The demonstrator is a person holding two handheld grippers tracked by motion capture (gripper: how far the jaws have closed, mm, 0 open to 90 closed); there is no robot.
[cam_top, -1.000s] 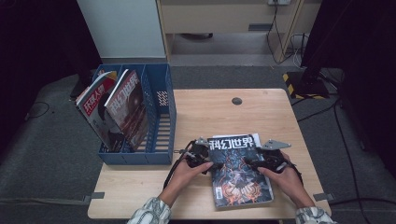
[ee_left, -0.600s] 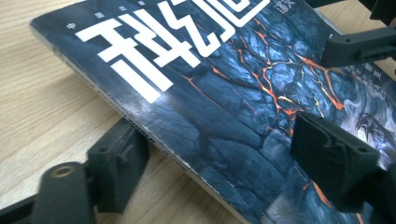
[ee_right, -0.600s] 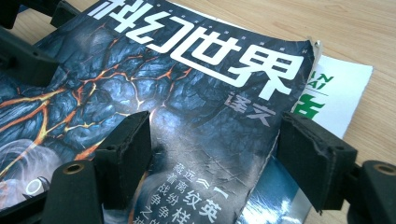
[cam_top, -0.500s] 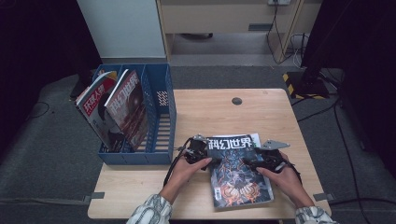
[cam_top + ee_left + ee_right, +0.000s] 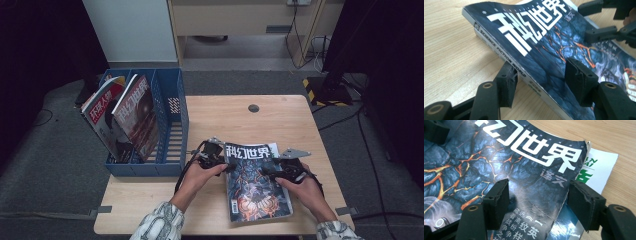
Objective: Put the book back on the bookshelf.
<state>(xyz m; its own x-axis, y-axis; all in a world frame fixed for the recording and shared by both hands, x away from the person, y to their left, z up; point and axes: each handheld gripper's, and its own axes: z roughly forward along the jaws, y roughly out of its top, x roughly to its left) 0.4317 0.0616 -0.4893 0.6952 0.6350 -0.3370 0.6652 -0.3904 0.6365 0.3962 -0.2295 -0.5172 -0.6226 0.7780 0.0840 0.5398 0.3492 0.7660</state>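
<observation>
**Magazine pickup, mid-grab**

The magazine [image 5: 255,182] lies flat on the table [image 5: 280,120], well right of the blue rack [image 5: 172,135] that already holds two others. Looks like the step in hand is getting a grip on both of its side edges.

The left gripper [image 5: 226,166] straddles the spine: one jaw under it, one over the cover, and they've just been closing, but the pads aren't pressing yet (spine edge looks a bit lifted). The right gripper [image 5: 266,175] has also been closing, its jaws astride the curled right edge, again no squeeze that I can see.

Next call, I'd guess: finish both pinches, lift evenly, then carry it toward the rack's free slot.
</observation>
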